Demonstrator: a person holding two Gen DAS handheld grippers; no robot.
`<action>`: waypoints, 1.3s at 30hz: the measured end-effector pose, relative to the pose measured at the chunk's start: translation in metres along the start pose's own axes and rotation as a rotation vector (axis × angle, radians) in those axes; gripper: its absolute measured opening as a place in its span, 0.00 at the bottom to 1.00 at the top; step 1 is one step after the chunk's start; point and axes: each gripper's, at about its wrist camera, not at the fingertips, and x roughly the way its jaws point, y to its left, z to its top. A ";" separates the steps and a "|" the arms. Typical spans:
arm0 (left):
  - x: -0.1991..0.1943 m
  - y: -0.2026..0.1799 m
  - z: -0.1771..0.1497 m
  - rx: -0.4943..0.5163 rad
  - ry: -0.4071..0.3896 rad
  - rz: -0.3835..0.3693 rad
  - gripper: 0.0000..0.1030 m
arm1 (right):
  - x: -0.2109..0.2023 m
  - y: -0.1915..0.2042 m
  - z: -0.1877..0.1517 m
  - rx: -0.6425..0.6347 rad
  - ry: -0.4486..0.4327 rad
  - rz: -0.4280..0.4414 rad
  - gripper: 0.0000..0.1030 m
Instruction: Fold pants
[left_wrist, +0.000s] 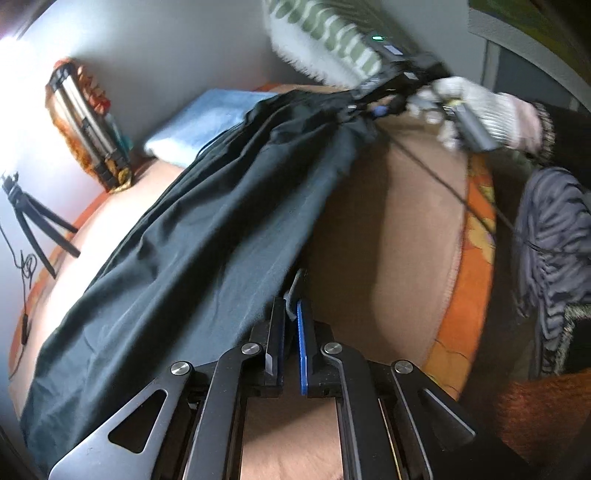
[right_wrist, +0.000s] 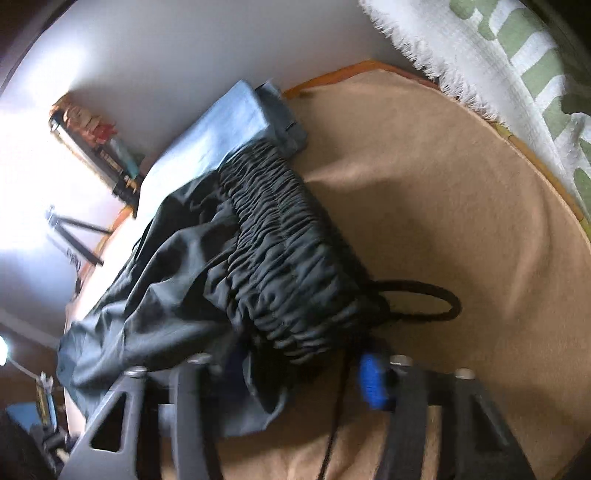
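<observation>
Leftmost, a small black tripod (left_wrist: 35, 225) stands on the tan felt bed cover (left_wrist: 388, 229), with a folded pale-blue cloth (left_wrist: 207, 118) lying further along by the wall. Dark charcoal woven pants (left_wrist: 207, 236) stretch diagonally across the cover, lifted taut between the two tools. At the near end, the left gripper (left_wrist: 291, 314) is clenched on a pant-leg edge, its blue-padded fingers (left_wrist: 302, 354) nearly together with fabric pinched between. At the far end, the right gripper (left_wrist: 369, 105), held by a white knit-gloved hand (left_wrist: 476, 110), grasps the gathered elastic waistband (right_wrist: 288, 254); the right wrist view is motion-blurred, but cloth sits between its jaws. A fringed white-and-green rug (right_wrist: 498, 59) lies on the right.
</observation>
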 end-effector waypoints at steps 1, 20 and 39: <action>-0.003 -0.002 -0.001 0.007 -0.002 -0.008 0.04 | -0.002 0.002 0.001 0.005 -0.016 0.007 0.36; 0.008 -0.026 -0.027 0.021 0.097 -0.129 0.04 | -0.052 0.036 -0.008 -0.335 -0.033 -0.121 0.43; 0.028 -0.038 -0.020 0.058 0.099 -0.015 0.51 | -0.039 0.019 -0.015 -0.192 0.055 -0.065 0.61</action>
